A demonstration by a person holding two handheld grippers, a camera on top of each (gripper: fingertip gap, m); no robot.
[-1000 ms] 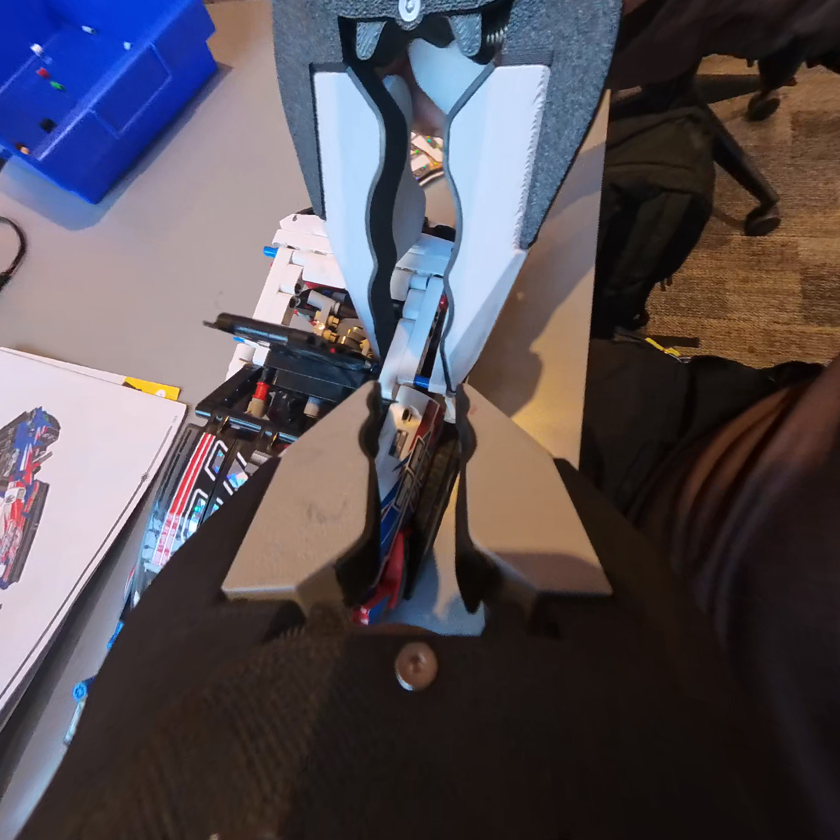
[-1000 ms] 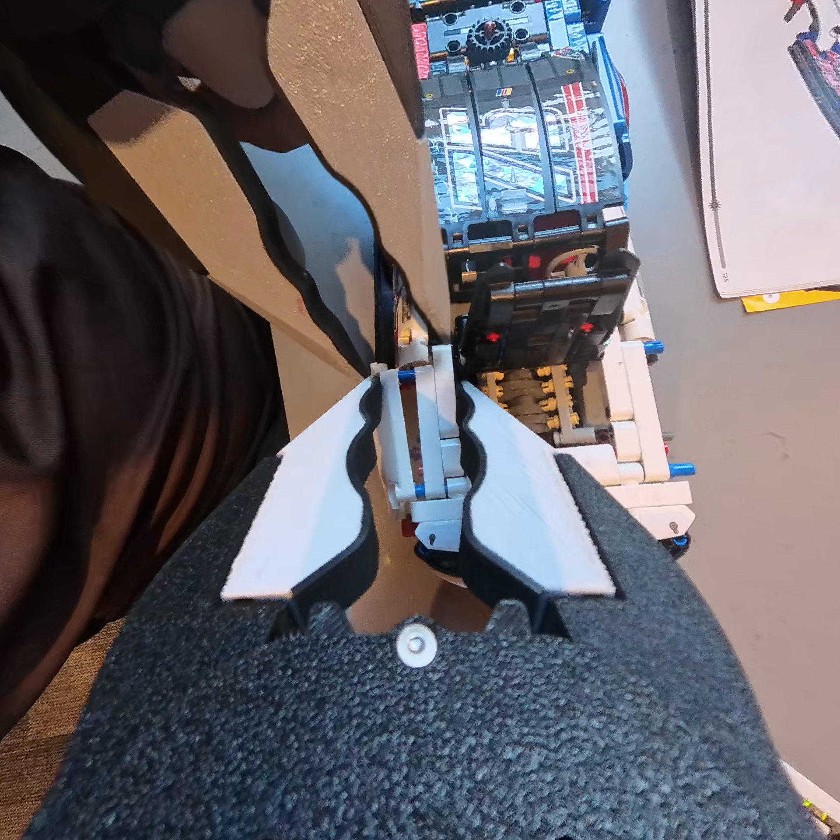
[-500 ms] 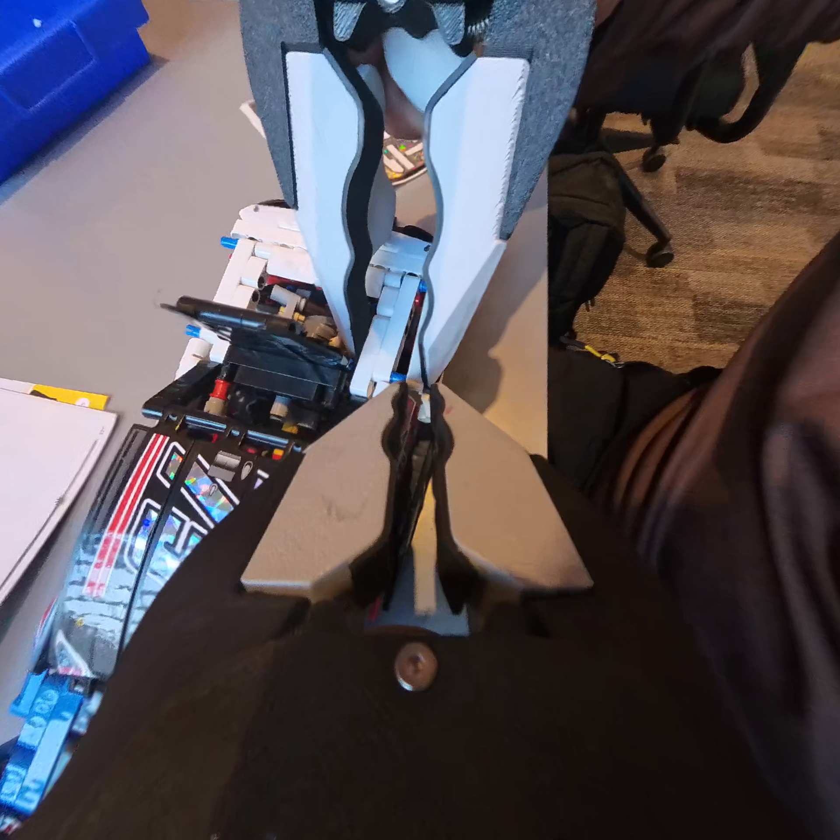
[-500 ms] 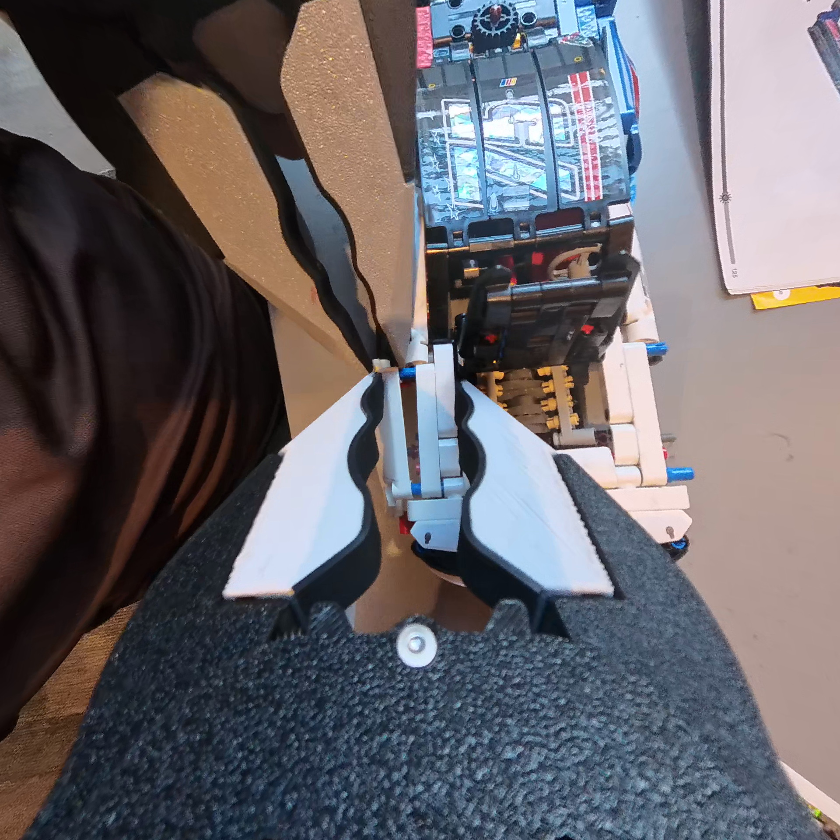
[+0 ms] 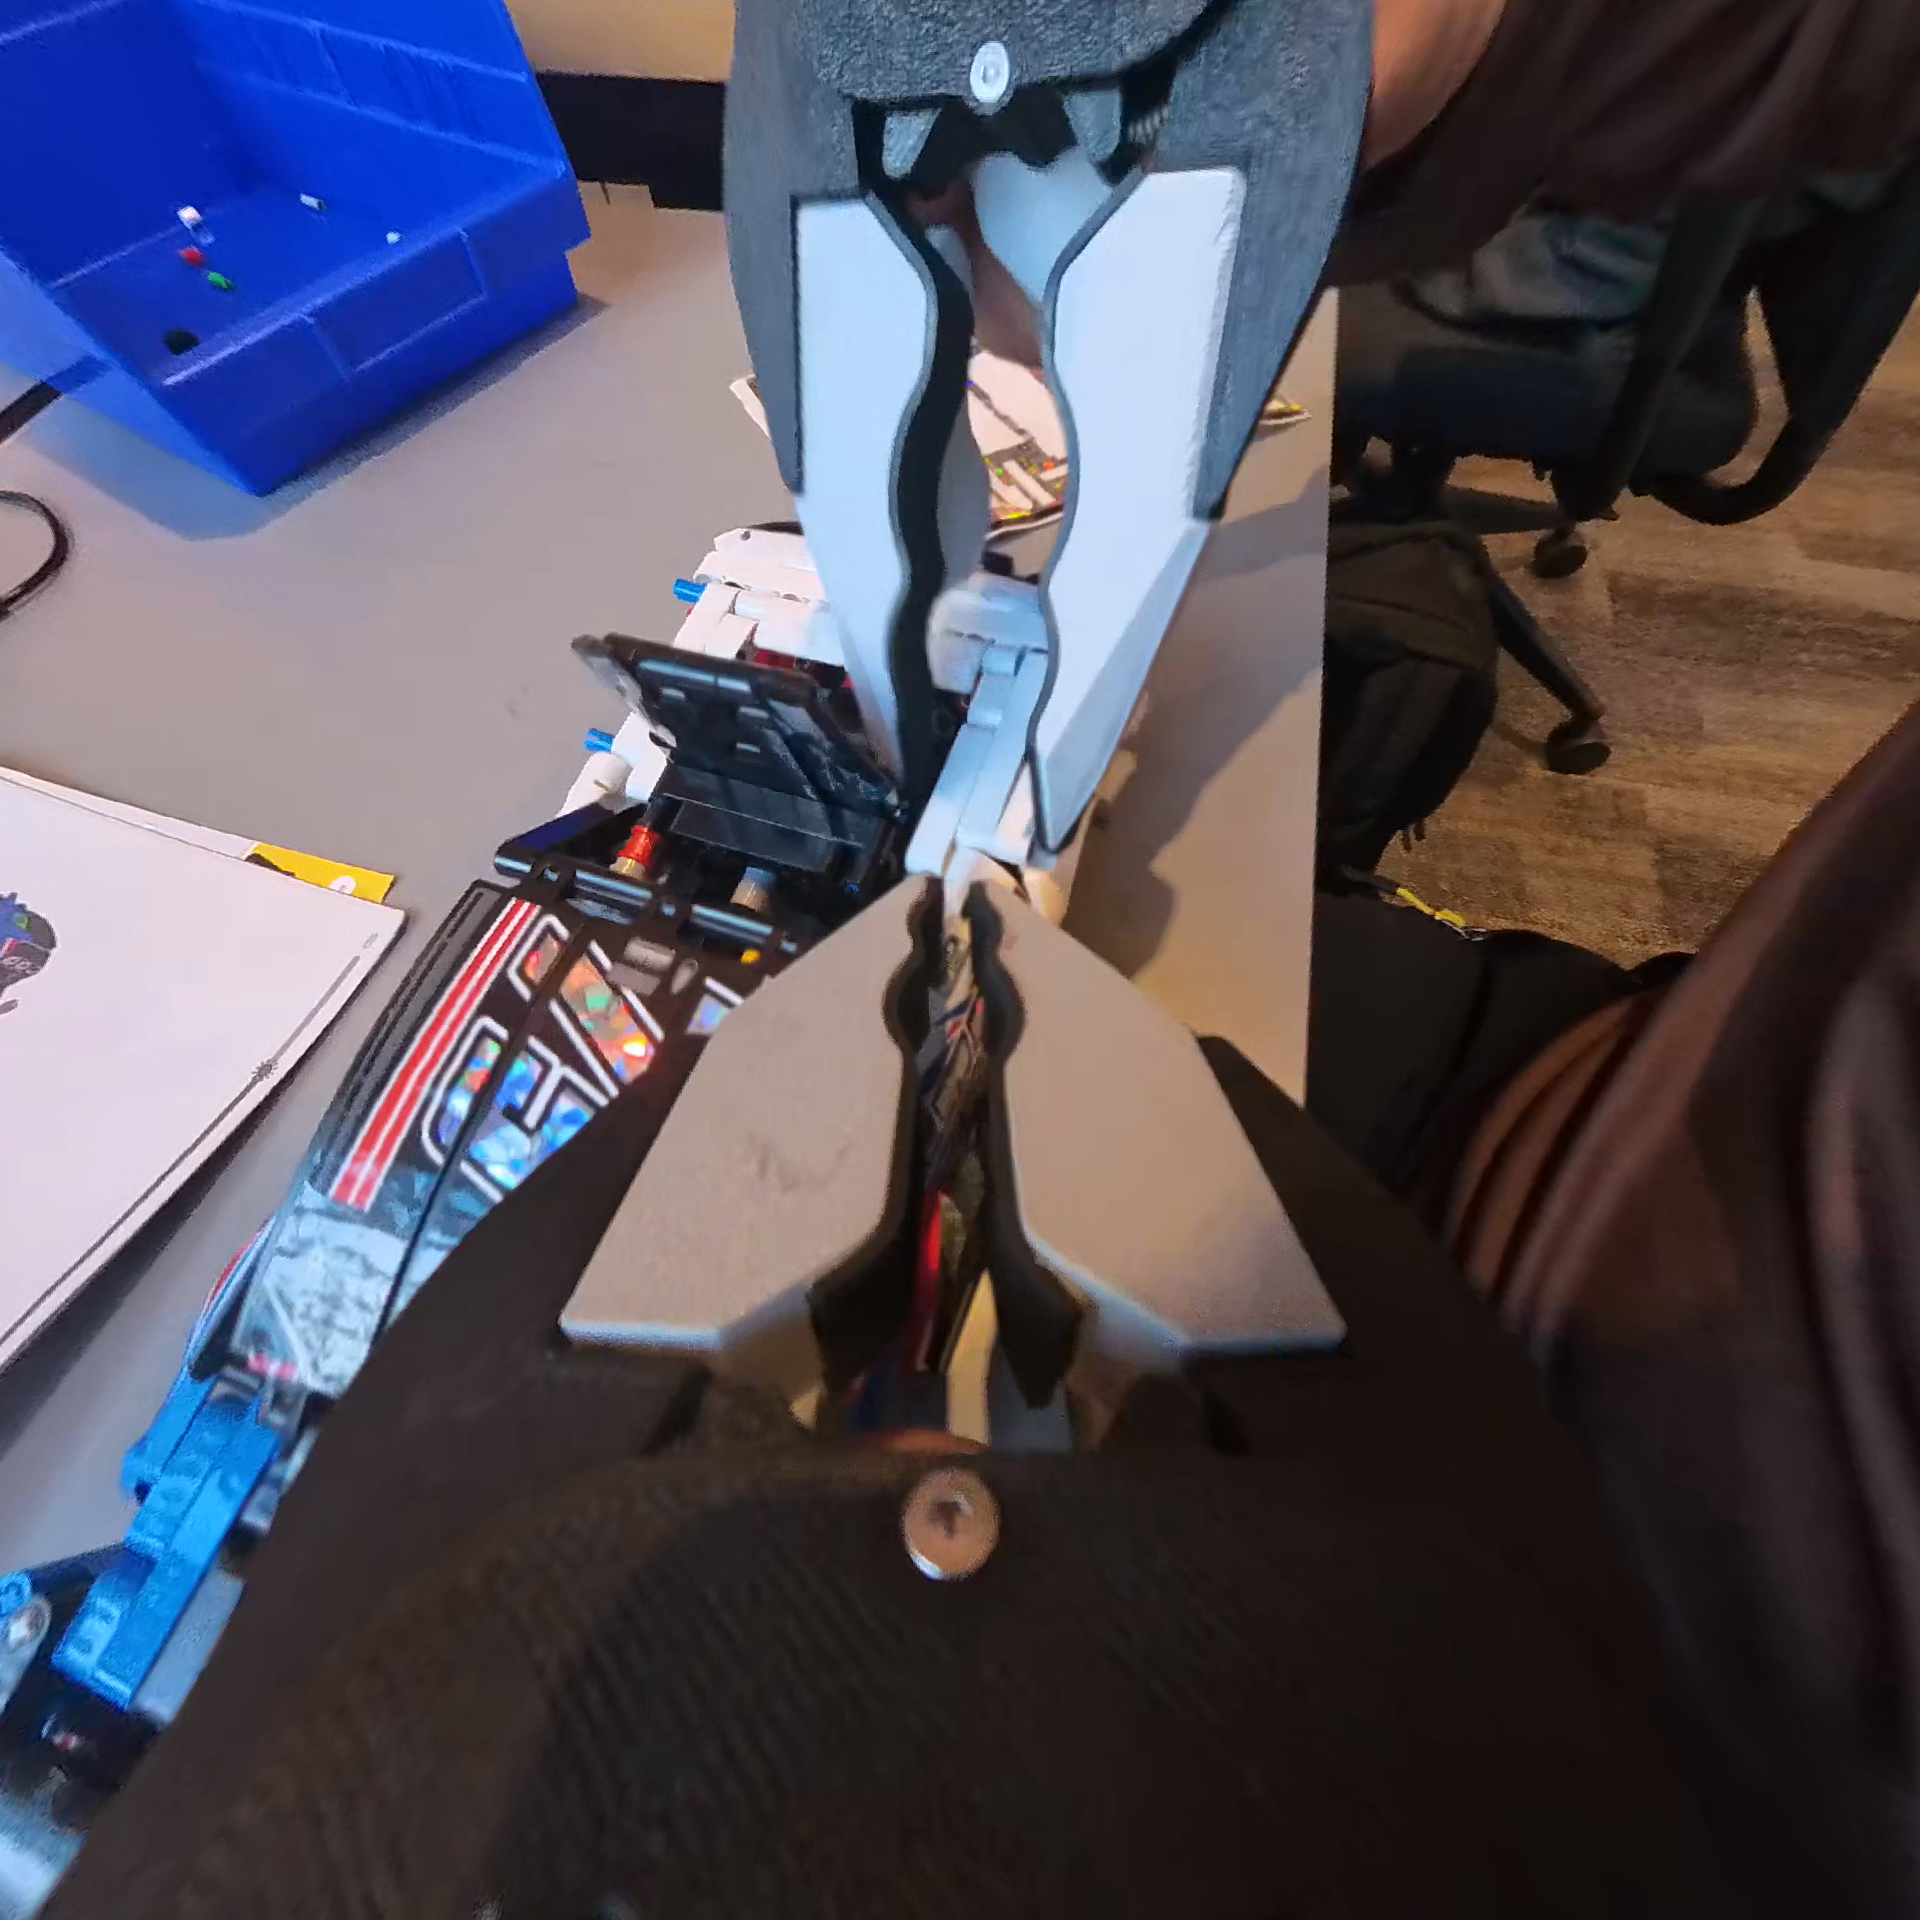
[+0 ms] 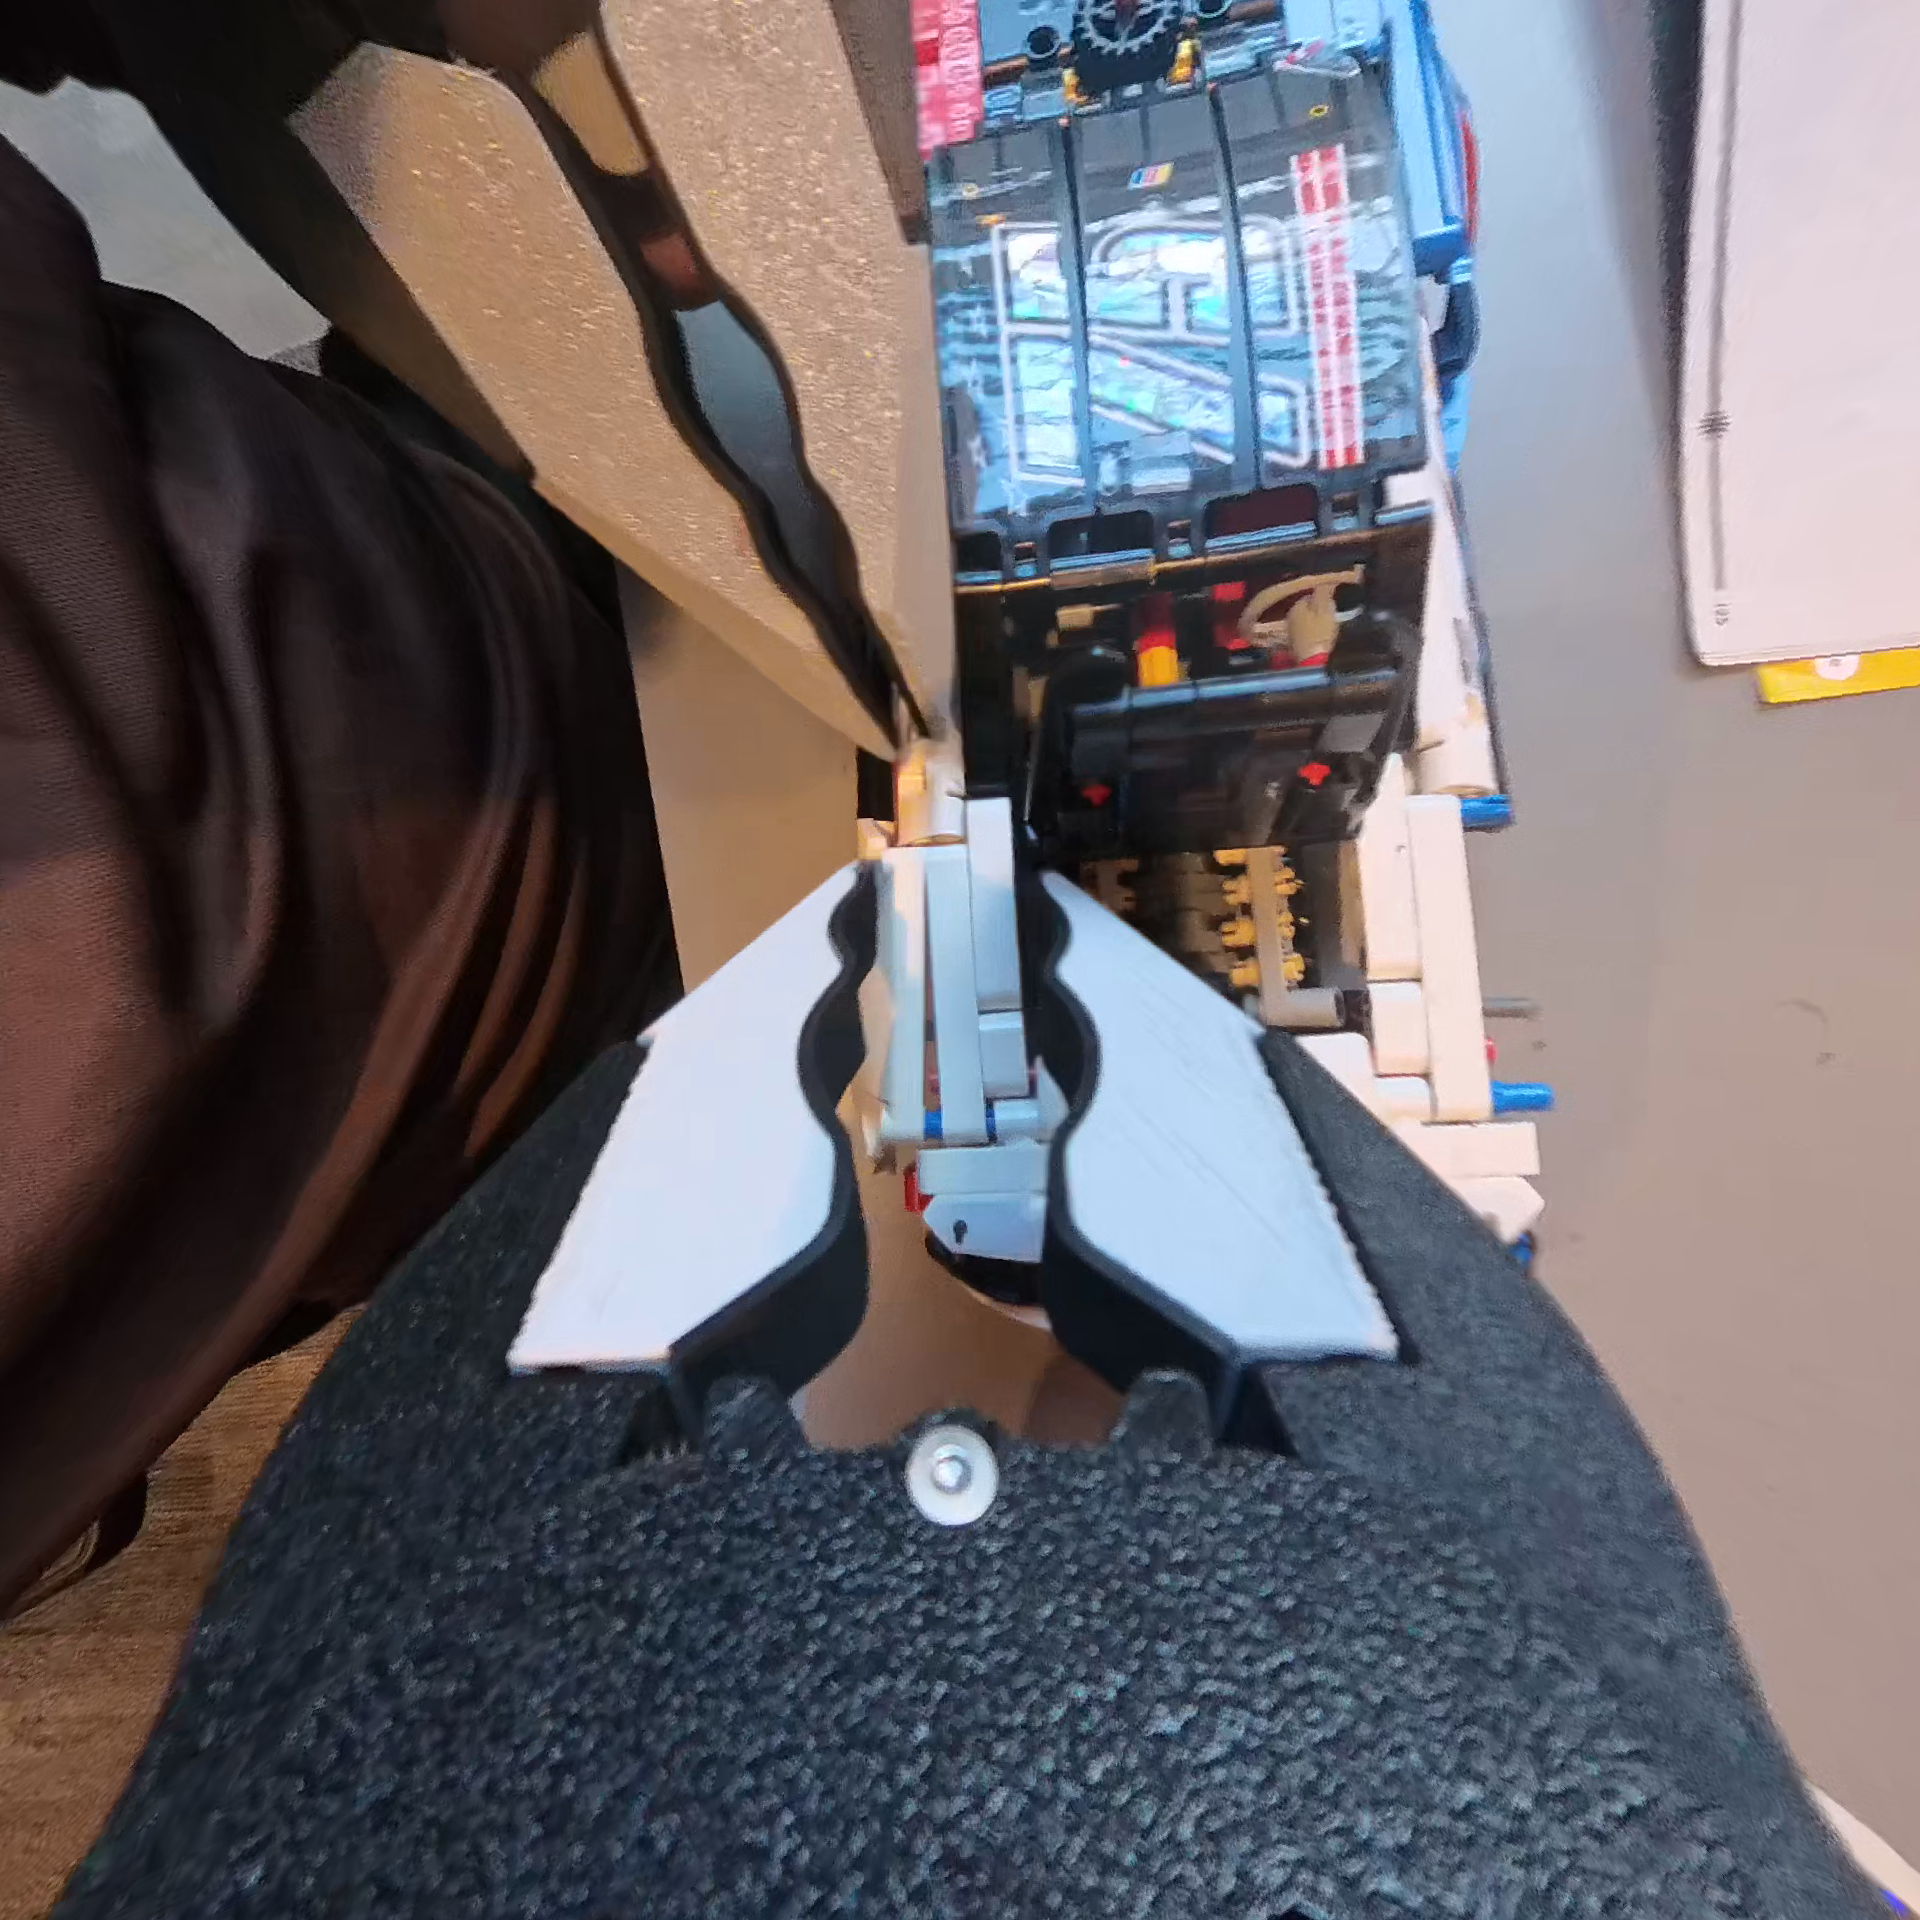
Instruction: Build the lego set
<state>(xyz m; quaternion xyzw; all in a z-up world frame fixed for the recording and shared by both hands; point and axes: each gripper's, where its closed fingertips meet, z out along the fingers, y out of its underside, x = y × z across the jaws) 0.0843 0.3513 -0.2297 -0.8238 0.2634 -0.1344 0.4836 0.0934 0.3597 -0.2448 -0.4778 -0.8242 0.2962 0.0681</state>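
Two claws, left claw [image 5: 951,904] and right claw [image 6: 951,883], each clamped on one lego car [image 6: 1174,343] (white side beams)

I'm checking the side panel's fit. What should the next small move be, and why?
Probably squeeze the two grips gently toward each other along the car. The right gripper clamps the white side beams, the left gripper pinches the panel edge just ahead, and they nearly touch tip to tip, so seating seems unfinished.

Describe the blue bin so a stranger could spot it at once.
Start at the grey table with the lego car near its edge. Beyond the car, at the table's far left corner in the left wrist view, past the white booklet, sits the blue bin. It is the only big open box, plain blue, with a few tiny pieces inside.
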